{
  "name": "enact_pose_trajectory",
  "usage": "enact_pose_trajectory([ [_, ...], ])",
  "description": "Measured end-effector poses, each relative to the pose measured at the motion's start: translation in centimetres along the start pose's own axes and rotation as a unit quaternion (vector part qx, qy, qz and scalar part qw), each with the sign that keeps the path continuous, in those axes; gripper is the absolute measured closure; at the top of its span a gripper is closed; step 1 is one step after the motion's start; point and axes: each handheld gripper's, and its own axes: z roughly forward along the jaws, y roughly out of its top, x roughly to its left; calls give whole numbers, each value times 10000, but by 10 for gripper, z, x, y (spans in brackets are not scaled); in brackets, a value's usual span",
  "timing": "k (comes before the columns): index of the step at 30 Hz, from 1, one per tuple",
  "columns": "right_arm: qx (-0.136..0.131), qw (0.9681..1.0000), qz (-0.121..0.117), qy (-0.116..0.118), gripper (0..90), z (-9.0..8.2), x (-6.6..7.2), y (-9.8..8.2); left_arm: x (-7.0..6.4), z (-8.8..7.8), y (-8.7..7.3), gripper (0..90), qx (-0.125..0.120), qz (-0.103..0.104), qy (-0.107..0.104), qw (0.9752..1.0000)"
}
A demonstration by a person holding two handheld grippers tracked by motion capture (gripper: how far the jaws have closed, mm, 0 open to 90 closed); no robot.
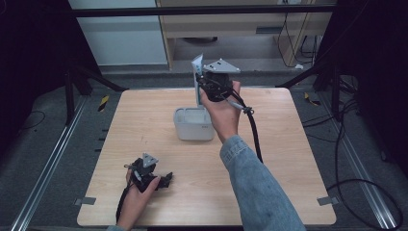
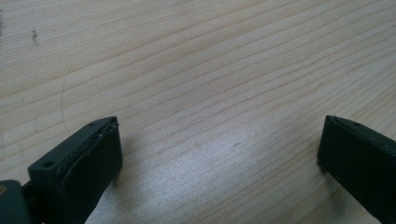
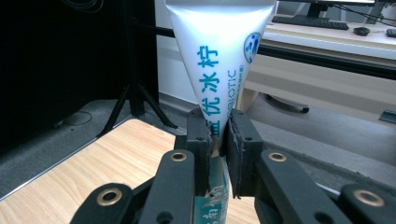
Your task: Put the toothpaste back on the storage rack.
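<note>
My right gripper (image 1: 202,86) is raised over the far middle of the table, above the back of a white box-shaped container (image 1: 194,124). It is shut on a white tube (image 1: 197,79) with blue print, held upright with its flat crimped end up. In the right gripper view both jaws pinch the tube (image 3: 219,60) at its narrow middle, and my right gripper (image 3: 219,135) points level past the table's far edge. My left gripper (image 1: 163,181) rests low near the table's front left. In the left gripper view my left gripper (image 2: 219,154) stands open over bare wood, nothing between the jaws.
The wooden table (image 1: 288,159) has a dark floor around it, with tripod legs (image 1: 91,79) at the far left and cables (image 1: 351,144) at the right. A black cable (image 1: 254,134) trails from the right gripper across the table. A pale desk (image 1: 231,24) stands beyond.
</note>
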Motion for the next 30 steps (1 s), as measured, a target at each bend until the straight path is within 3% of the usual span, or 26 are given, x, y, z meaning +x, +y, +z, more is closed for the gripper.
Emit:
enact_pose_trajectory([
  [6,40,9999,72,63,805,5,5,-8,0,0,0,0,-1,1,0,10000],
  [17,142,9998,0,155,805,13,12,-15,0,0,0,0,-17,-12,-5,10000],
  [30,423,9987,130,253,805,39,16,-42,0,0,0,0,-2,7,-9,10000],
])
